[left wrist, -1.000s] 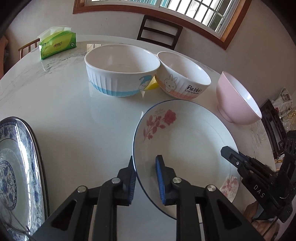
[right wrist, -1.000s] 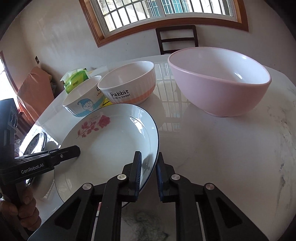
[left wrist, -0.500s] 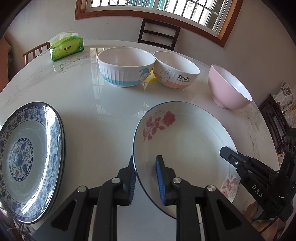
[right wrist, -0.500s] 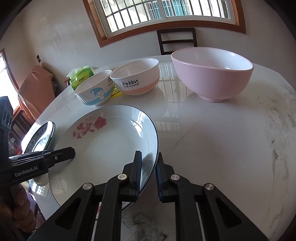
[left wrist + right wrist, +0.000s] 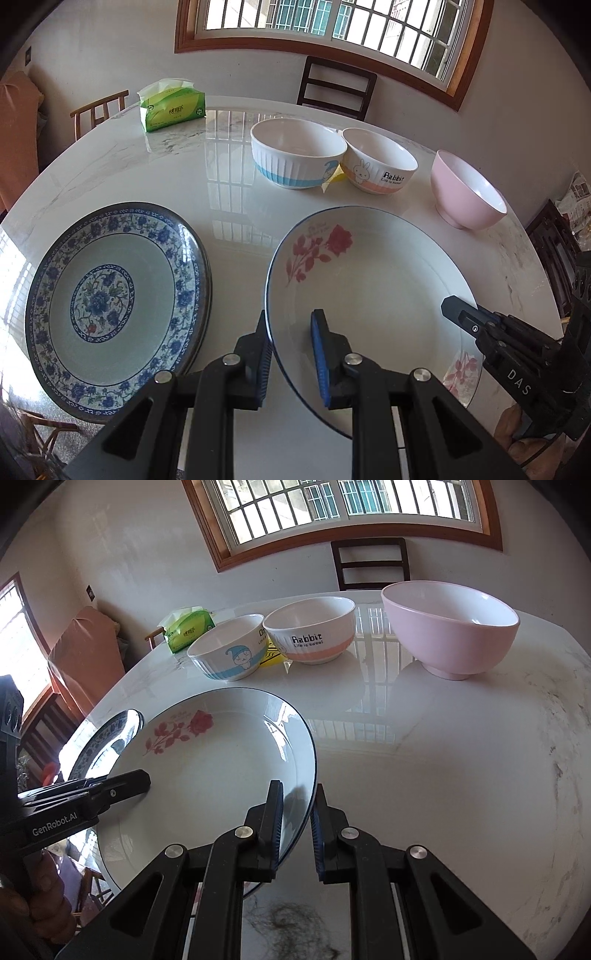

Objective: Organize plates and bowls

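Rose plate [image 5: 373, 280] held off the marble table [image 5: 443, 775] by both grippers, lying near-flat, sited at 3 o'clock of the blue floral plate [image 5: 110, 314] in the left wrist view.

Left gripper [image 5: 293, 354]: jaws clamped on the rose plate's rim at its 7 o'clock edge, one pad under, one over. Right gripper [image 5: 297, 823]: jaws clamped on the opposite rim, seen at the plate's 5 o'clock in the right wrist view.

Bowls sit apart at 12 o'clock: blue-striped bowl [image 5: 297, 157] touching or nearly touching the Rabbit bowl [image 5: 380, 166]; pink bowl [image 5: 467, 192] well apart at 2 o'clock. Tissue pack [image 5: 171, 105] at 11 o'clock, clear of work.

Risks:
- Pinch is on rim only, glazed surface; uneven lift btwn hands could tilt the plate and let it slide out.
- If hands pull apart or twist, one grip may pop off; plate then drops on marble, likely chips.
- Setting it on the blue floral plate off-centre could knock rim on rim or push that plate, which lies close to the table edge at 8 o'clock.

Not verifiable:
- Lower pads hidden under the rim; contact depth unknown.
- Gap btwn rose plate and table can't be judged.
- Yellow item [image 5: 332, 177] btwn the two bowls: mostly hidden, unidentified.
- Blue floral plate may be a stack; its edge is unclear.
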Motion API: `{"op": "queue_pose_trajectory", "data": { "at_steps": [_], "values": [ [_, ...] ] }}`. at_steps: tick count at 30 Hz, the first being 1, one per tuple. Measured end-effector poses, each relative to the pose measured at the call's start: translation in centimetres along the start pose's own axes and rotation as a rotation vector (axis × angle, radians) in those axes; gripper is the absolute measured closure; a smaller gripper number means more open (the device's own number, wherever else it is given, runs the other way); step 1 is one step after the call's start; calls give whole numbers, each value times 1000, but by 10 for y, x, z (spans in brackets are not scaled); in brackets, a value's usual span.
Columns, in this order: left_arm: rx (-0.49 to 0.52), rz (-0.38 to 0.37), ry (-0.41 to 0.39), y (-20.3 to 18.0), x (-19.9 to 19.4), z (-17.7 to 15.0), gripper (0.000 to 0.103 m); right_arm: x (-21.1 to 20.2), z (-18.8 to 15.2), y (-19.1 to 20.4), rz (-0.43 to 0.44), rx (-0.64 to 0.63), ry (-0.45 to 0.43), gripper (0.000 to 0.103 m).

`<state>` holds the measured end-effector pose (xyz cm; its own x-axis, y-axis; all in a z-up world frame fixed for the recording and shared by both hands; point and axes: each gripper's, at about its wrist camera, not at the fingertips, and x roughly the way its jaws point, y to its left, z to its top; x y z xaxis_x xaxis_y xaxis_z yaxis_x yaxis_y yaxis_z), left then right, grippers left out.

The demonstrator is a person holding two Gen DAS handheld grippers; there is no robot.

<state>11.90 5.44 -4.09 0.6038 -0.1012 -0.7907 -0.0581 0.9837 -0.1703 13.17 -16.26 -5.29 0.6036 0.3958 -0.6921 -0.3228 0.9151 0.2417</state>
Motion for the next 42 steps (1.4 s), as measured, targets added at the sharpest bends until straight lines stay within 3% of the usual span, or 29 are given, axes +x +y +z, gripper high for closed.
{"op": "queue_pose_trajectory", "data": {
  "at_steps": [16,42],
  "values": [
    [-104,71,-54,73,-38,2,82,18,19,77,64,-121,9,89],
    [-257,136,-57,164,-49,-9,82,70,29,164,134,-259,74,88]
  ]
}}
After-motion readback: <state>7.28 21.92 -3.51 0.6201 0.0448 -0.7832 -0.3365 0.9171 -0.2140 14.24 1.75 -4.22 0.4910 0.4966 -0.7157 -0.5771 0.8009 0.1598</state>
